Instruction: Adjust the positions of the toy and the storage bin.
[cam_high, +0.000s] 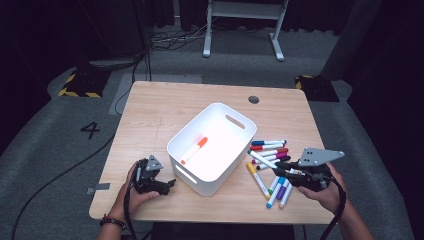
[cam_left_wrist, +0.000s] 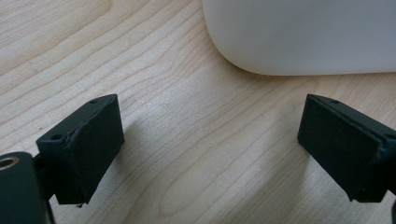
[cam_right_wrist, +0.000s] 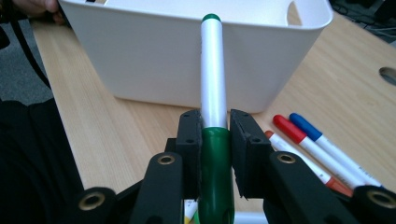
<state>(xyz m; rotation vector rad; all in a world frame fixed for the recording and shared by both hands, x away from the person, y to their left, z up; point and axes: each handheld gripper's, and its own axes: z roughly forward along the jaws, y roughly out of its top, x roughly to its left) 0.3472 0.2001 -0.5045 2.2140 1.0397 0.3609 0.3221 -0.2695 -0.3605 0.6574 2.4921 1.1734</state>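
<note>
A white bin (cam_high: 220, 106) stands mid-table with an orange marker (cam_high: 194, 150) lying inside it. To its right, my right gripper (cam_high: 283, 168) is shut on a green marker (cam_high: 262, 159), held just above the loose marker pile (cam_high: 272, 150). In the right gripper view the pads (cam_right_wrist: 190, 140) clamp the green marker (cam_right_wrist: 213, 84) at its green cap, and its white barrel points at the bin wall (cam_right_wrist: 154, 60). My left gripper (cam_high: 168, 184) rests near the bin's front left corner. Its jaws stand open (cam_left_wrist: 210, 140) over bare wood, with the bin (cam_left_wrist: 303, 37) just ahead.
Several markers lie loose right of the bin, among them a red one (cam_right_wrist: 292, 130) and a blue one (cam_right_wrist: 310, 135). A round cable hole (cam_high: 253, 99) sits at the table's back right. A white desk frame (cam_high: 240, 15) and cables stand on the floor behind.
</note>
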